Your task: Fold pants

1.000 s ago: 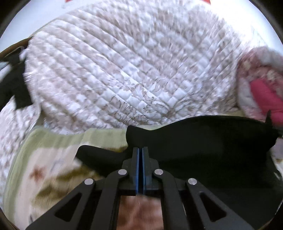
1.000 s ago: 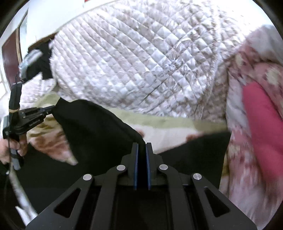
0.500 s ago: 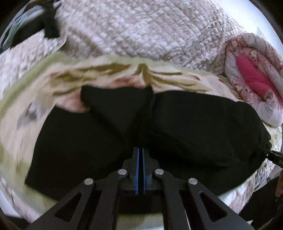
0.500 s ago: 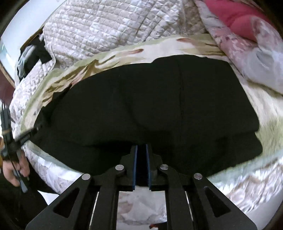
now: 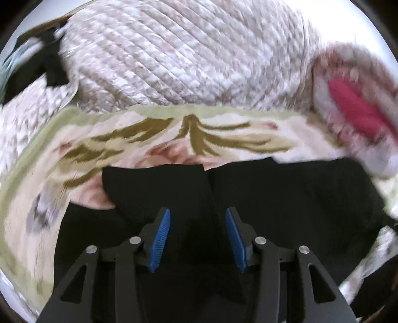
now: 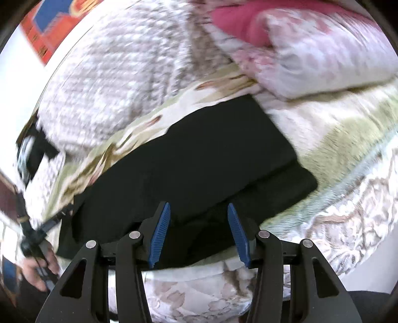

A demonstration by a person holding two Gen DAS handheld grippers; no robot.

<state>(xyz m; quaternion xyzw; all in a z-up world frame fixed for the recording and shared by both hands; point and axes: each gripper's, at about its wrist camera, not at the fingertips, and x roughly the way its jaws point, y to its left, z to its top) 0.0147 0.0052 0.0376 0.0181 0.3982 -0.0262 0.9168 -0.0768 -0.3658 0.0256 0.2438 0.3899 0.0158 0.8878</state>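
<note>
Both my hand-held grippers, left (image 5: 197,233) and right (image 6: 199,233), are opening, pads clear of the black pants (image 5: 286,198). Those lie folded just ahead on the floral blanket (image 5: 139,134). A quilted bedspread (image 5: 179,54) covers the bed beyond.

Black pants (image 6: 199,161), folded flat on floral blanket (image 6: 335,139)

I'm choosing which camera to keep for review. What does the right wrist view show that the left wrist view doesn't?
Only the right wrist view shows the person's hand holding the other gripper, a red and blue poster on the wall, and the bed's near edge.

Only the left wrist view shows the olive leaf pattern on the blanket.

Both show the black pants lying flat, the quilted cover, the pink bedding, and opening jaws, pads off the cloth.
</note>
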